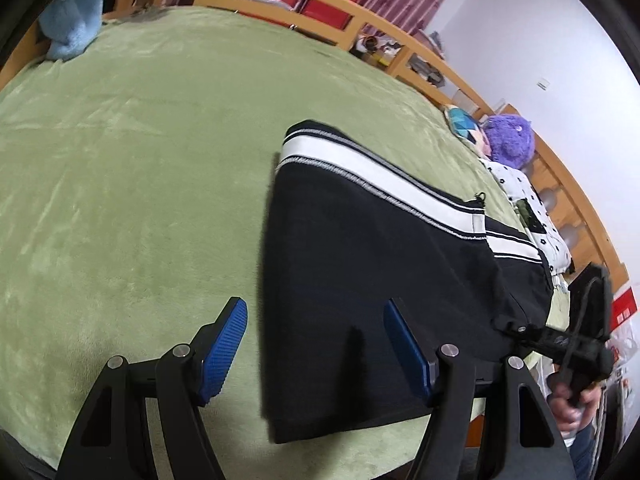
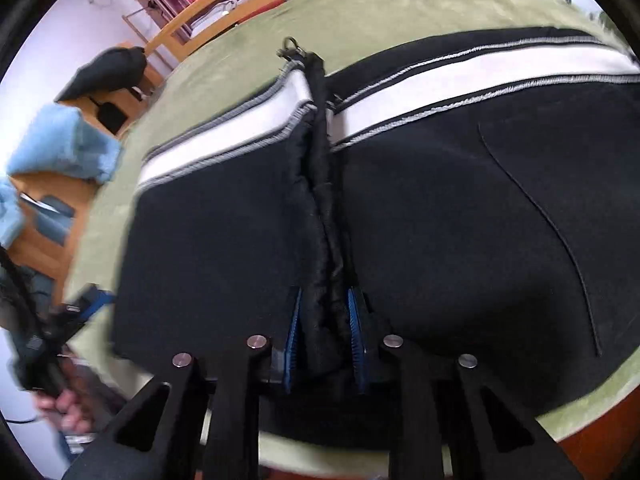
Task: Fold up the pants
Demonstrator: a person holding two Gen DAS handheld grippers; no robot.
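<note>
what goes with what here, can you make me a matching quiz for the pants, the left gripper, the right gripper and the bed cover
Things:
1. pants
2. left gripper
3. right gripper
4. bed cover

States:
a. green and fuzzy
b. jaws open, nothing gripped
c. black with a white side stripe
d. closed on a bunched ridge of cloth

Pairs: 1-c, 2-b, 3-d, 4-a
</note>
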